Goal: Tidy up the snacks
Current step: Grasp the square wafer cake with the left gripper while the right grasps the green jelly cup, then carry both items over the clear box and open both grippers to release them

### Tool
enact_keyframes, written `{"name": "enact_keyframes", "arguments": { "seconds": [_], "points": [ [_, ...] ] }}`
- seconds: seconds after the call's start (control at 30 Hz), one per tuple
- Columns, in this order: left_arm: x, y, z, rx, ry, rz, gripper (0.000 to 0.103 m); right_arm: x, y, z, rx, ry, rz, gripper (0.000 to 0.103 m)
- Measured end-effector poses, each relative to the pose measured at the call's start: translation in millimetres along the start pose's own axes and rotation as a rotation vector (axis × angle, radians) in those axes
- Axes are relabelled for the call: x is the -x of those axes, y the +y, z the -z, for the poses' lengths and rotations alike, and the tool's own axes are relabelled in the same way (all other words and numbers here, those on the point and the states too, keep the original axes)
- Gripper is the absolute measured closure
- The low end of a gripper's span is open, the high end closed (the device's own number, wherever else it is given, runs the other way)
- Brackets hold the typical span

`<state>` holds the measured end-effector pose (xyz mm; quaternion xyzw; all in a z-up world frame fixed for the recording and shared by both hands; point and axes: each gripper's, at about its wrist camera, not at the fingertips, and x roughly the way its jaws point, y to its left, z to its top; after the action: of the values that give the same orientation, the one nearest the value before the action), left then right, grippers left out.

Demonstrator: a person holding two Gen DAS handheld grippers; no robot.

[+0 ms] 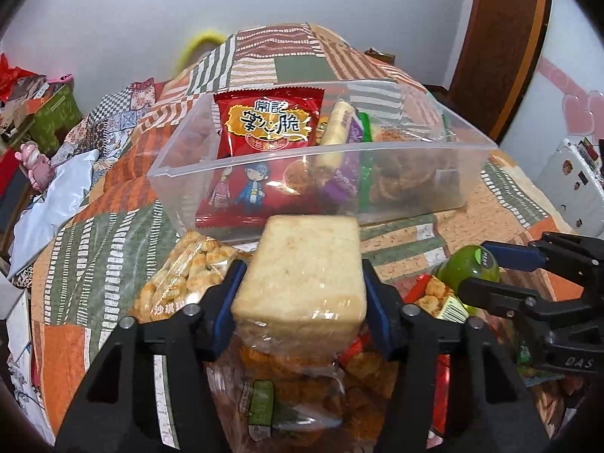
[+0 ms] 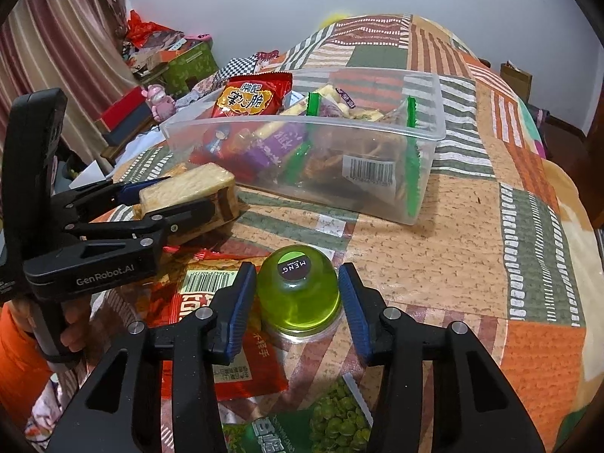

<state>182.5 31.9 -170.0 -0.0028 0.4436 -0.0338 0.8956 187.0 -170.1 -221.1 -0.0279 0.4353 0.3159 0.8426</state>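
Observation:
My left gripper is shut on a wrapped pale bread slice, held above a pile of snack bags, in front of the clear plastic bin. The bin holds a red snack bag and several other packets. In the right wrist view the bread sits in the left gripper at the left. My right gripper is open around a green jelly cup that stands upside down on the bed; its pads flank the cup with small gaps. The cup also shows in the left wrist view.
Loose snack bags lie near me: a puffed snack bag, a red packet, a green pea bag. The patchwork bedspread extends right of the bin. Boxes and a pink toy stand at the left beyond the bed.

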Motion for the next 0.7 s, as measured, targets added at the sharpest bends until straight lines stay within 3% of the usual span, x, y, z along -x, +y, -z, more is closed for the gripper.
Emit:
{"name": "enact_keyframes", "arguments": {
  "seconds": [0.7],
  "points": [
    [54.5,-8.3,-2.8,-0.004,-0.118,0.0,0.049,32.1,-1.3,-10.6,-0.018,-0.091,-0.001,0.061]
  ]
}}
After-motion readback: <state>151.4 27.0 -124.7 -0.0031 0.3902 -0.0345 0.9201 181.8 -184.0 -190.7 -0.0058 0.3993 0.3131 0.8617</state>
